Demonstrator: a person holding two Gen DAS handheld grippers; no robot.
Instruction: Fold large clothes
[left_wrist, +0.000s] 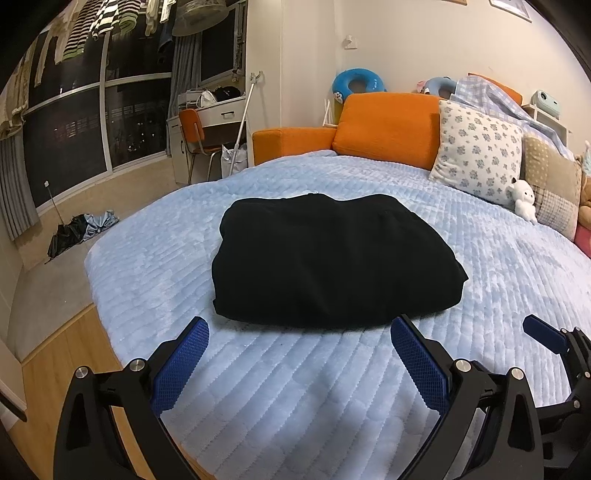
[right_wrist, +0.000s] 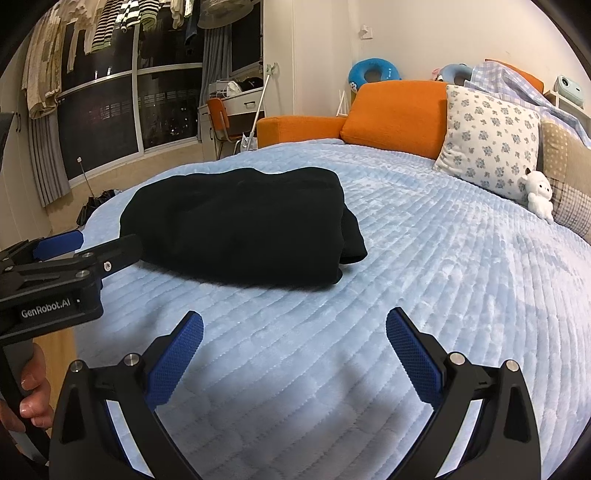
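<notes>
A black garment (left_wrist: 332, 258) lies folded into a thick bundle on the light blue quilted bed (left_wrist: 295, 387). It also shows in the right wrist view (right_wrist: 240, 229), left of centre. My left gripper (left_wrist: 299, 332) is open and empty, just short of the bundle's near edge. My right gripper (right_wrist: 293, 325) is open and empty over bare quilt (right_wrist: 424, 258), to the right of the bundle's near corner. The right gripper's blue fingertip shows at the left view's right edge (left_wrist: 543, 334). The left gripper shows at the right view's left edge (right_wrist: 74, 254), beside the bundle.
An orange sofa cushion (left_wrist: 388, 125), a floral pillow (left_wrist: 480, 147) and a small white plush toy (left_wrist: 524, 201) line the far side of the bed. A folded umbrella (left_wrist: 81, 232) lies on the floor left of the bed. A desk and an orange chair (left_wrist: 195, 133) stand by the window.
</notes>
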